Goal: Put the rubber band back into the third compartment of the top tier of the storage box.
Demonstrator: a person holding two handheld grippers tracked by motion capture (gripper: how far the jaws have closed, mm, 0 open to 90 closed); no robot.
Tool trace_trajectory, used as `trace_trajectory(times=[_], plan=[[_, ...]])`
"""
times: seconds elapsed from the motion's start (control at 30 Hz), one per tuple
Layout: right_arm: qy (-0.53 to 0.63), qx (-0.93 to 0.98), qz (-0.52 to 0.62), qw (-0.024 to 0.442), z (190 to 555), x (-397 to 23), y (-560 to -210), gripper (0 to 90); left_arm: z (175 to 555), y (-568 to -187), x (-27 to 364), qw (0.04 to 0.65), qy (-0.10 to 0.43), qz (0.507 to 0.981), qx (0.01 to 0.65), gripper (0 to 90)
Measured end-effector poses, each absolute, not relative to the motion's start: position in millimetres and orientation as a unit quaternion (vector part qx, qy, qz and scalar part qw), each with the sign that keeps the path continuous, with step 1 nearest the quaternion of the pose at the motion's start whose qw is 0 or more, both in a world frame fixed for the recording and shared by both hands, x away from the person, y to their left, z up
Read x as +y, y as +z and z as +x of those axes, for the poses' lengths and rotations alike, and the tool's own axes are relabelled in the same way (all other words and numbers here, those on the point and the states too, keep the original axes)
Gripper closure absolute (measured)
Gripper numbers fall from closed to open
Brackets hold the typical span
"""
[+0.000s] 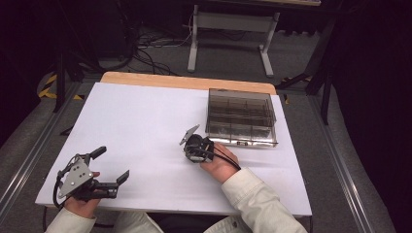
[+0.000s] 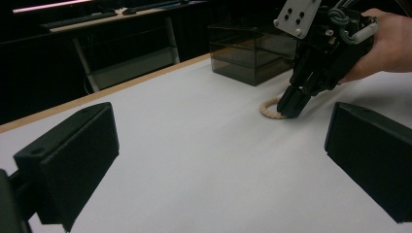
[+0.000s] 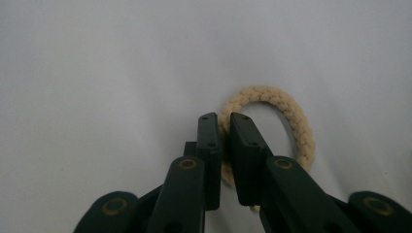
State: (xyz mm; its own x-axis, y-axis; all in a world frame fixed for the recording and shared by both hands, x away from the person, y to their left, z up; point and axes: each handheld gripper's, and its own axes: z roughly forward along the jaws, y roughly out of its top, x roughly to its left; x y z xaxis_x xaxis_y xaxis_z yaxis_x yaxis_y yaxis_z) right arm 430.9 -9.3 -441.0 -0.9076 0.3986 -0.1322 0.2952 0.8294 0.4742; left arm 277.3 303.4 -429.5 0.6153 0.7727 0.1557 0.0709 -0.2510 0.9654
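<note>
Near the frame centre, the right hand-held gripper [image 3: 221,141] pinches the beige braided rope ring [image 3: 291,121] lying on the white table [image 1: 145,126]; lifting remains. At lower left, the left hand-held gripper [image 1: 111,165] waits wide open.

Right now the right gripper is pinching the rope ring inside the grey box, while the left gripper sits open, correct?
Not quite. The right gripper pinches the ring on the white table, outside the box, as the left gripper view shows. The left gripper is open, as you said.

A white-topped table [image 1: 145,116] with a pale wooden far edge stands on grey carpeted floor [image 1: 311,63]. Beyond it, a white metal desk frame [image 1: 233,34] and tangled black cables [image 1: 150,48] sit in dark surroundings.
</note>
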Motion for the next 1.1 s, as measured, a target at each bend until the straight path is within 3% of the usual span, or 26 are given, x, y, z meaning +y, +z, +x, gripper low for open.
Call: trace_trajectory(times=[0.53,0.83,1.1], plan=[[0.255,0.943,0.176,0.123,425.6,-13.1,-427.0,83.9,276.7,-429.5,303.1,0.537,0.333,0.716,0.298,0.1],[0.310,0.926,0.168,0.136,422.0,-24.6,-392.7,83.9,277.1,-429.5,303.4,0.538,0.327,0.720,0.293,0.1],[0.329,0.920,0.162,0.140,417.8,-29.8,-382.0,83.8,276.6,-429.2,303.3,0.538,0.326,0.720,0.293,0.1]])
